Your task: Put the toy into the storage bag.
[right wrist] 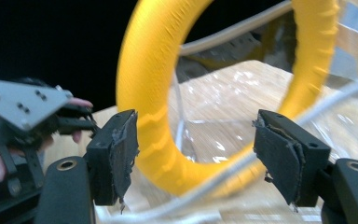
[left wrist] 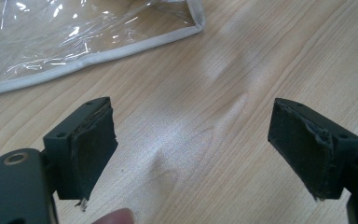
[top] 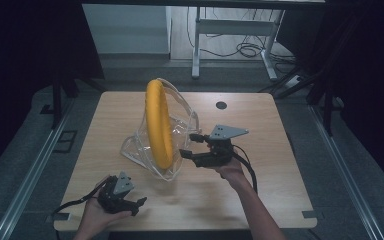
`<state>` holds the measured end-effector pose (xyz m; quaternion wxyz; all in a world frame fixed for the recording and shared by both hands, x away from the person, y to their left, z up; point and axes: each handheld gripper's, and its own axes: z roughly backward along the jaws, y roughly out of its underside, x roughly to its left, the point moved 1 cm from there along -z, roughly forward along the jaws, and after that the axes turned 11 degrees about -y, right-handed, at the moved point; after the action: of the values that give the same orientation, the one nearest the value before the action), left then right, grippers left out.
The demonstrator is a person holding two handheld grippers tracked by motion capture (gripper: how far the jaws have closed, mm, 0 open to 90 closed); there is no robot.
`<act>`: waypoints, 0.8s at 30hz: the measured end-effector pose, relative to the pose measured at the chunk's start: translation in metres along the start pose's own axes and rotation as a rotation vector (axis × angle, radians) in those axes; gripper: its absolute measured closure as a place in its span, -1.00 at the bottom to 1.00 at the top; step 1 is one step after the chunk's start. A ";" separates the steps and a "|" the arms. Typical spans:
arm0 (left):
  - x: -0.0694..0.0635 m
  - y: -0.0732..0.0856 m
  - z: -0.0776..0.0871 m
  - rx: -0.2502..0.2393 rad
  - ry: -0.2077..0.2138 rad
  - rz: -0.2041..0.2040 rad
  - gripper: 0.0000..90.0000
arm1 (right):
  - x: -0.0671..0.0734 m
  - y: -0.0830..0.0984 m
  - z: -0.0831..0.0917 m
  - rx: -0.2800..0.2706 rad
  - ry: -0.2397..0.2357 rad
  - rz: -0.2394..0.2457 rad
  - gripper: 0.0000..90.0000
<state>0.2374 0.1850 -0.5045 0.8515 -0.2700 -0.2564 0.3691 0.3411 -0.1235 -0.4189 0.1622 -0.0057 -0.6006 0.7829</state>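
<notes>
Right tongs [right wrist: 196, 158] face yellow ring [right wrist: 154, 107].

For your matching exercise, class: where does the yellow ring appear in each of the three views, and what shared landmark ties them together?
High view: the yellow ring stands on edge at table centre, inside the clear plastic bag.
Left gripper view: the ring is not in it; the bag's white-trimmed corner lies at upper left.
Right gripper view: the ring arches across the middle, beyond the open claw.
Shared landmark: the clear bag.

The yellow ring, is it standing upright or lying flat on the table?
Upright. The yellow ring stands on its edge inside the clear plastic bag, its top well above the table. What keeps it up, I cannot tell.
</notes>
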 end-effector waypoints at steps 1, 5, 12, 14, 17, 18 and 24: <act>0.000 0.000 0.000 0.000 -0.001 0.001 -0.67 | -0.001 0.003 0.003 0.000 0.009 -0.005 -0.31; 0.000 0.000 -0.001 0.001 -0.001 0.000 -0.67 | -0.003 0.018 0.015 0.024 0.052 -0.003 -0.31; -0.002 0.000 -0.002 0.006 0.003 0.001 -0.67 | -0.006 0.047 0.032 0.054 0.113 -0.036 -0.30; -0.001 0.000 -0.002 0.006 0.002 -0.001 -0.67 | -0.008 0.053 0.036 0.053 0.124 -0.044 -0.30; -0.001 0.000 -0.002 0.006 0.000 0.000 -0.67 | -0.008 0.059 0.039 0.053 0.133 -0.054 -0.30; -0.001 0.000 -0.002 0.006 0.000 0.000 -0.67 | -0.009 0.065 0.042 0.047 0.145 -0.061 -0.29; -0.002 0.000 -0.002 0.009 0.001 -0.002 -0.67 | -0.013 0.072 0.044 0.061 0.181 -0.067 -0.27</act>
<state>0.2377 0.1831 -0.5067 0.8532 -0.2659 -0.2546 0.3694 0.3262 -0.1844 -0.4772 0.2418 -0.0515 -0.5591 0.7913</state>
